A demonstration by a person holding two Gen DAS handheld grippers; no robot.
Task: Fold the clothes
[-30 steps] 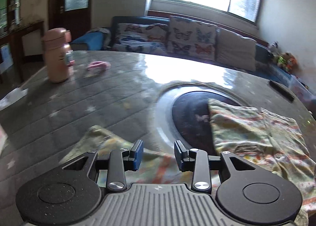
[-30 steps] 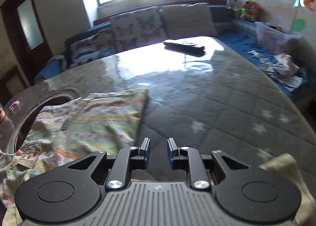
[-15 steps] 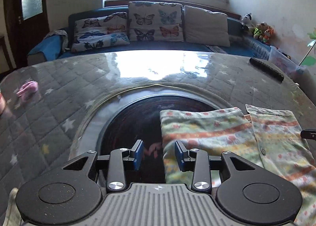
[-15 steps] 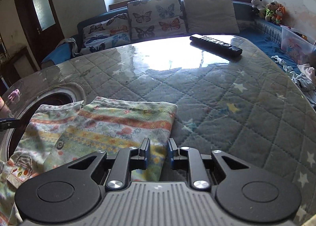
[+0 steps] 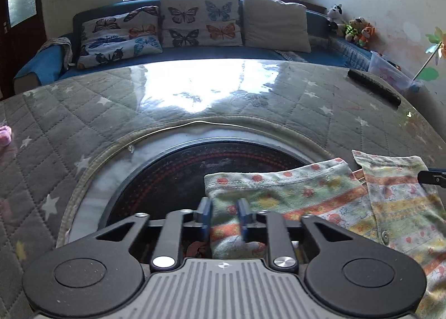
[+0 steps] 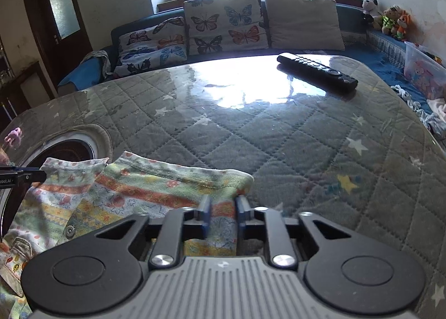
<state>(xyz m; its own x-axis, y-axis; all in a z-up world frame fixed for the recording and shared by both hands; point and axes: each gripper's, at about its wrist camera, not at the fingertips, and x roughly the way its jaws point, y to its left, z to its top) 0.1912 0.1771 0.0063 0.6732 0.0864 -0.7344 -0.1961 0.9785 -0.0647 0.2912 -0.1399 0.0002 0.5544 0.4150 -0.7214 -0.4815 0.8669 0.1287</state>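
- Left wrist view: the left gripper (image 5: 224,214) sits at the bottom middle of the frame. Its jaws are closing, and the left edge of a small printed garment with green, orange and yellow stripes (image 5: 306,204) is between the blue pads (image 5: 205,214).
- The garment lies in the lower right of the frame. Its left part hangs over a dark round glass inset (image 5: 178,174) in the table top.
- The grey quilted table cover with white stars (image 5: 69,123) fills the middle of the frame under a shiny clear sheet.
- A black tip of the other gripper pokes in at the right edge, just over the cloth.
- A small pink thing (image 5: 5,135) shows at the left edge. I cannot tell what it is.
- Right wrist view: the right gripper (image 6: 223,211) is at the bottom middle. Its jaws are closing, with the right side of the garment (image 6: 156,188) between the pads (image 6: 206,211).
- The garment spreads over the lower left of this frame, flat on the table cover (image 6: 306,137).
- A black remote control (image 6: 316,71) lies on the table in the upper right, well apart from the cloth.
- Butterfly cushions (image 6: 223,24) lean on a blue sofa (image 6: 359,16) at the top, under a bright window.
- Soft toys (image 6: 390,20) sit at the upper right.
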